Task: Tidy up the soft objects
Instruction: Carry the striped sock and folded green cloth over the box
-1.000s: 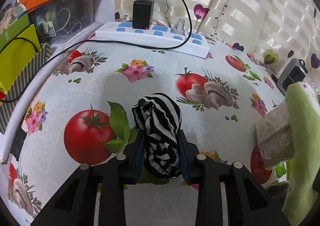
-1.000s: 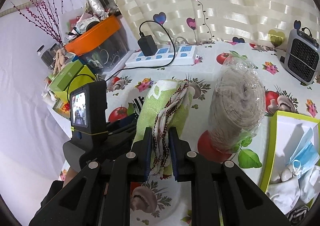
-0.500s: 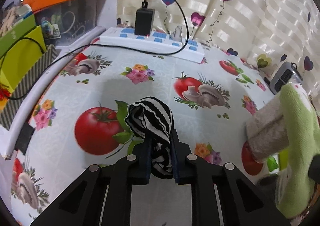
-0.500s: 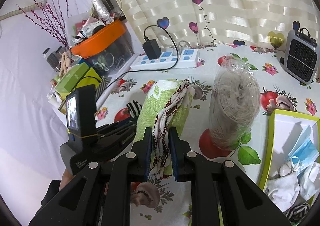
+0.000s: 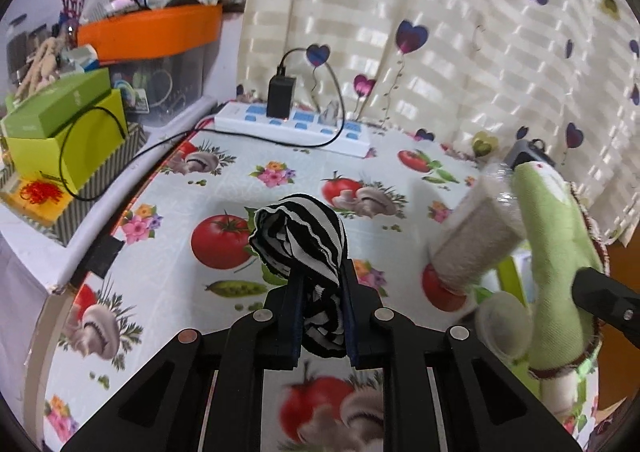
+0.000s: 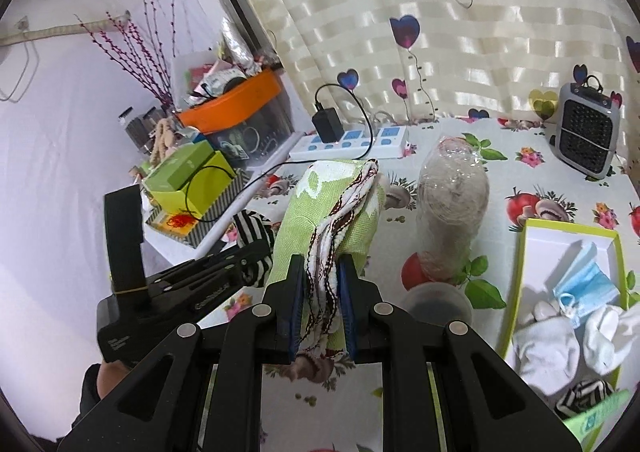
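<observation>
1. A table under a printed tablecloth [image 5: 168, 264] of tomatoes, mushrooms and flowers fills both wrist views; a striped curtain [image 6: 460, 32] dotted with hearts hangs behind it.
2. At the table's right edge in the right wrist view lies a green-rimmed white box [image 6: 516, 272]; inside it sit white socks [image 6: 548, 344], a blue face mask [image 6: 588, 284] and a striped piece at the near corner.
3. A clear-wrapped roll of beige yarn [image 6: 452, 212] stands upright near the middle of the table, just beside the box; a small clear cup [image 6: 436, 302] sits at its foot.
4. The right gripper [image 6: 320, 292] is clamped narrow on a green cloth with a white-and-brown trim [image 6: 332, 220] — held up clear of the table, left of the yarn.
5. The left gripper [image 5: 318, 308], its jaws having just closed in, pinches a black-and-white striped cloth [image 5: 304, 236]; the bundle bulges above the fingertips, off the tablecloth.
6. A white power strip [image 5: 296, 128] with a black charger [image 5: 280, 96] plugged in lies at the far edge — by the curtain.
</observation>
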The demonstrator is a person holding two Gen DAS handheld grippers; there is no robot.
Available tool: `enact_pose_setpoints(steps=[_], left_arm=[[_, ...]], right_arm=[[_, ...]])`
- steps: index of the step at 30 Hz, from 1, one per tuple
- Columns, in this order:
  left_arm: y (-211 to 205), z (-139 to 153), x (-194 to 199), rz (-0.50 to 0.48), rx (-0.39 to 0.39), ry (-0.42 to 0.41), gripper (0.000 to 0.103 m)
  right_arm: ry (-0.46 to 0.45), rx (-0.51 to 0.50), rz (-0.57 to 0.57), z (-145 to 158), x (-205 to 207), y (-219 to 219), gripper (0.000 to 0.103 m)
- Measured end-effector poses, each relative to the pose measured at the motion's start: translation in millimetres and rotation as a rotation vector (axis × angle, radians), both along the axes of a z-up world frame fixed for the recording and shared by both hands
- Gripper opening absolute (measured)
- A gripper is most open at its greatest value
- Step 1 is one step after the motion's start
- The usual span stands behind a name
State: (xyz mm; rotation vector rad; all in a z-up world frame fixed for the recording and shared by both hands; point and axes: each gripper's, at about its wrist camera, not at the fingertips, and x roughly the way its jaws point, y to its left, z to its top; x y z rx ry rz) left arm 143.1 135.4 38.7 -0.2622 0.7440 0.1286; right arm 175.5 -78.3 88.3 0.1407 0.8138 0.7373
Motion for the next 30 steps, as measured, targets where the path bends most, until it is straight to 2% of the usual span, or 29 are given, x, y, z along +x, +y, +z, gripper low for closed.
enact_pose_setpoints(steps=[14, 30], left_arm=[[-57.3, 42.0, -43.7, -0.113, 0.021, -0.093, 0.016], [-136.2, 48.1, -38.2, -0.269, 0.037, -0.100, 0.016]], right_arm=[[-0.027, 0.085, -0.056, 8.7, -25.3, -58.1, 0.017], [-0.033, 0.121, -0.168, 9.7, -30.8, -123.2, 0.017]])
